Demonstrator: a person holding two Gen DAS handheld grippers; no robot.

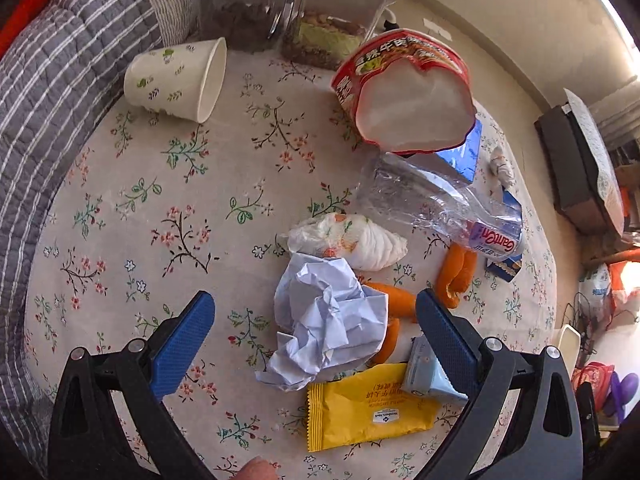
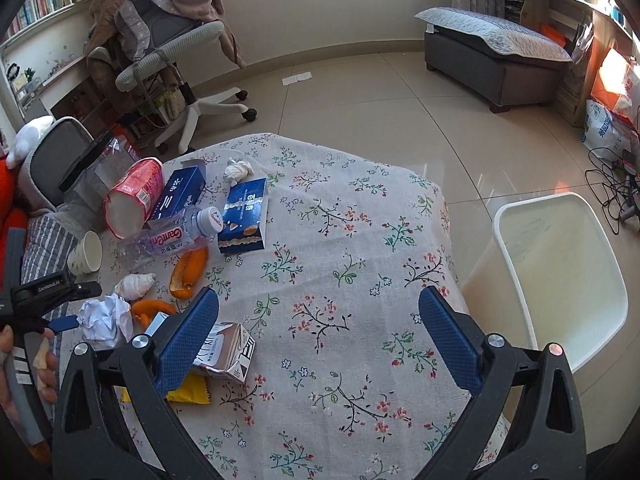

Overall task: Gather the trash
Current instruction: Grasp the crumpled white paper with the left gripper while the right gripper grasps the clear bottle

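My left gripper (image 1: 315, 334) was spread wide, holding nothing, its blue fingers either side of the crumpled white paper (image 1: 330, 326) at lower centre of the left wrist view. My right gripper (image 2: 319, 330) was equally wide and empty over bare floral tablecloth (image 2: 344, 240); its left finger overlapped a flattened drink carton (image 2: 230, 354).

The white bin (image 2: 560, 276) stood at the right of the right wrist view, beside the table's edge, with nothing visible inside. The paper cup (image 1: 178, 80), upper left in the left view, lay on its side, empty. The red noodle bowl (image 1: 404, 92) also lay tipped, its white inside bare. The crushed clear bottle (image 1: 436, 204) lay below it, capped end toward the right.

The trash clustered left; the cloth toward the bin was open.
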